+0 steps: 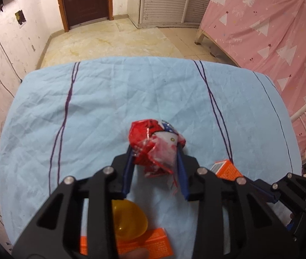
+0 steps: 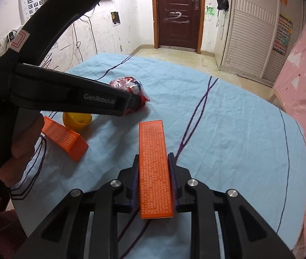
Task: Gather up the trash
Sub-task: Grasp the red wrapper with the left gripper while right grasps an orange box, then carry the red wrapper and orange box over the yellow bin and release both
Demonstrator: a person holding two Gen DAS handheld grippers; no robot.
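two pieces of trash are in our grippers at once. our left gripper (image 1: 156, 151) is clamped on a crumpled red wrapper (image 1: 155, 144), which sits on the blue cloth of the table (image 1: 88, 108) near its middle; the blue pads dig into its sides. we judge it light, soft and crackly, likely to squash and slip, so a bite across the thick bunched middle seems safest. being a wad, it has no clear long axis.

our right gripper (image 2: 154, 185) is clenched on a long orange box (image 2: 154, 168), jaws pressing its two narrow sides near the near end. we reckon it stiff, light cardboard that could dent if squeezed hard. its long axis runs straight away from us along the fingers, toward the door, lying flat on the table.

a second orange box (image 2: 65, 138) lies at a slant to the left, just beside a yellow cup (image 2: 77, 119), both apart from either gripper.
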